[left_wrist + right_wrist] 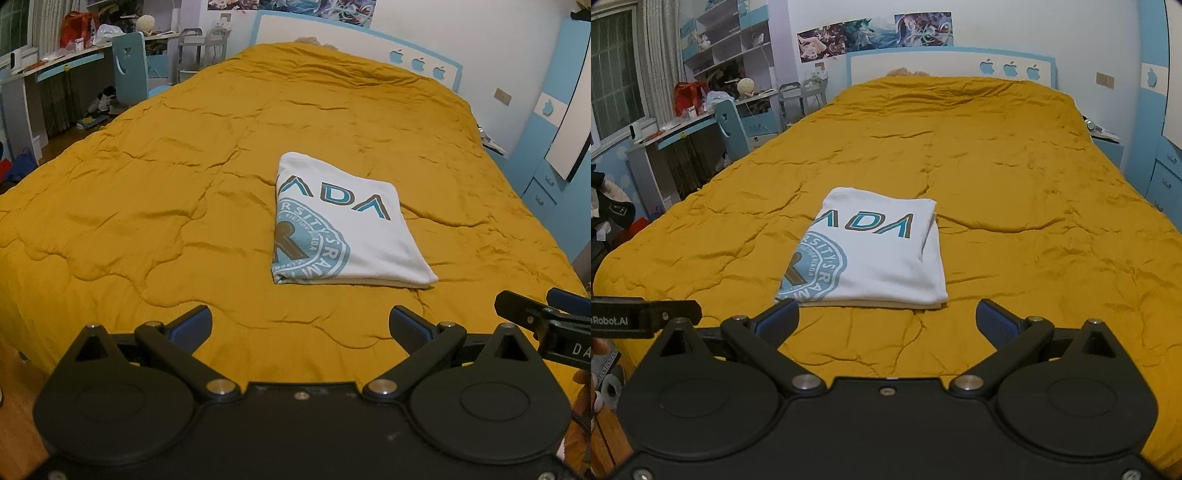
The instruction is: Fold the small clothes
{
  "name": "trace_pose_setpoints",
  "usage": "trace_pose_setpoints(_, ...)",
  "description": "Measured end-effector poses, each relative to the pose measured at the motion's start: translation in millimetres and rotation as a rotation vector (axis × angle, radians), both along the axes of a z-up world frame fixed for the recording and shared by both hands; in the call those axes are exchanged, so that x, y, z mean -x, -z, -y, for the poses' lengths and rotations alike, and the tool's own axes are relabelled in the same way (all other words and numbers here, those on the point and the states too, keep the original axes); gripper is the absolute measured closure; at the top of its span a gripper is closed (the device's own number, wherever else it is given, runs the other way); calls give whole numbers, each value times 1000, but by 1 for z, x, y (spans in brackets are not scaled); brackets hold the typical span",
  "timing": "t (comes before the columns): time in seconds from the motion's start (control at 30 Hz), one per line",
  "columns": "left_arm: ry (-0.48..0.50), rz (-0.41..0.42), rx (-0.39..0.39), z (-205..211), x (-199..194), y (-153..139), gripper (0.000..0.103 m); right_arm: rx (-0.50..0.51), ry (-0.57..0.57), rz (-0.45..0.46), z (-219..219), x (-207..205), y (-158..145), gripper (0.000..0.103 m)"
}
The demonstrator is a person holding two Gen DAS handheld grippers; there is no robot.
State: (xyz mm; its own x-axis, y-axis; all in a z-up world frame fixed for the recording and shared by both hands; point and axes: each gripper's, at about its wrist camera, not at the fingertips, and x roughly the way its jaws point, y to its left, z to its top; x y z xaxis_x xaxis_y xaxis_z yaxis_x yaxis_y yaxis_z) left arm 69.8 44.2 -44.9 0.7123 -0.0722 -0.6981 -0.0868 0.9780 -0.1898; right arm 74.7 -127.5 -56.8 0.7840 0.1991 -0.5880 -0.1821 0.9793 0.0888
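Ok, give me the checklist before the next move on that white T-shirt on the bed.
1. White T-shirt folded into a compact rectangle: ok.
2. Shirt resting flat on the yellow quilt: ok.
3. Left gripper open and empty: ok.
4. Right gripper open and empty: ok.
5. Both grippers clear of the shirt, near the bed's foot: ok.
6. Hidden underside layers lying even: cannot tell.

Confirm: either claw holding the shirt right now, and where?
Nothing held. Left claw and right claw are both open, clear of the folded shirt on the bed.
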Motion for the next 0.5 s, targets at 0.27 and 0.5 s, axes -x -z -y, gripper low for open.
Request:
trace_pose_setpoints(0.27, -5, -20, -8, 3, -1, 2, 0, -2, 4, -14, 0, -2, 0, 0)
trace_pose_setpoints(0.5, -6, -41, -23, 5, -3, 3, 0, 1, 6, -22, 0, -4, 1, 0)
